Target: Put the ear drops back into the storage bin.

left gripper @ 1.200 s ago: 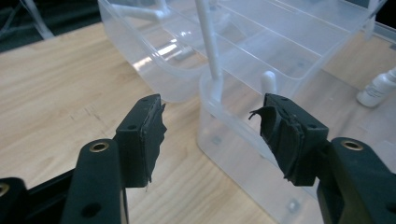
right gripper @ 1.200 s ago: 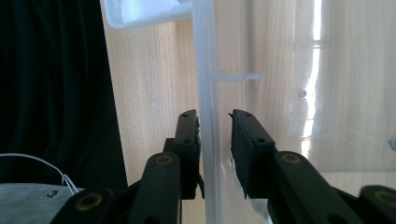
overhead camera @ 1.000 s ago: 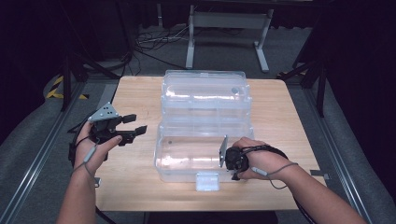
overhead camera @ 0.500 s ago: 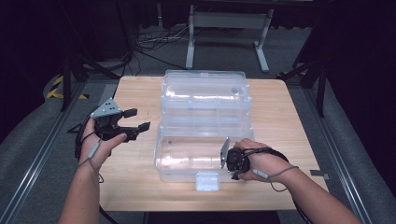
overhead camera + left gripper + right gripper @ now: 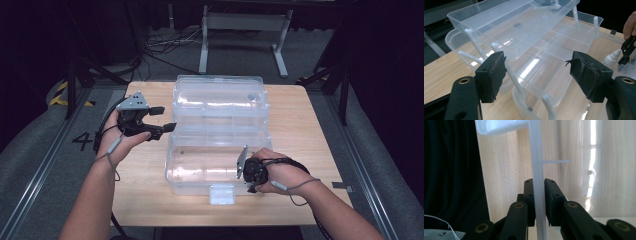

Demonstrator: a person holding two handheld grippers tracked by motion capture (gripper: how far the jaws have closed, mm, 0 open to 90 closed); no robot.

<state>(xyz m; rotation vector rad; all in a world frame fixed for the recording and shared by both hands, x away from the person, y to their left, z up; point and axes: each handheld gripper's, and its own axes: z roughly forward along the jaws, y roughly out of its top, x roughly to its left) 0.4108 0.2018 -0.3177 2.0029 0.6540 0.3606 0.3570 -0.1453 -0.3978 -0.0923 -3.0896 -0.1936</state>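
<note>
Centre-table, clear plastic organiser box (image 5: 218, 135) sits opened out on wooden table (image 5: 310, 125), trays stepped toward far edge. Right gripper (image 5: 539, 202) clamped on box's thin near wall, jaws pinched tight. Left gripper (image 5: 161, 119) held at box's left side, jaws spread wide, holding nothing. Small white bottle (image 5: 611, 58) beyond box.

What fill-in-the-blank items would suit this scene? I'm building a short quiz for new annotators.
1. The right gripper is shut on the wall of the clear plastic ___.
2. The left gripper has its jaws ___.
3. The box stands on a ___ table.
4. In the left gripper view, a small white ___ stands near the far hand.

Missing words: box; open; wooden; bottle
</note>
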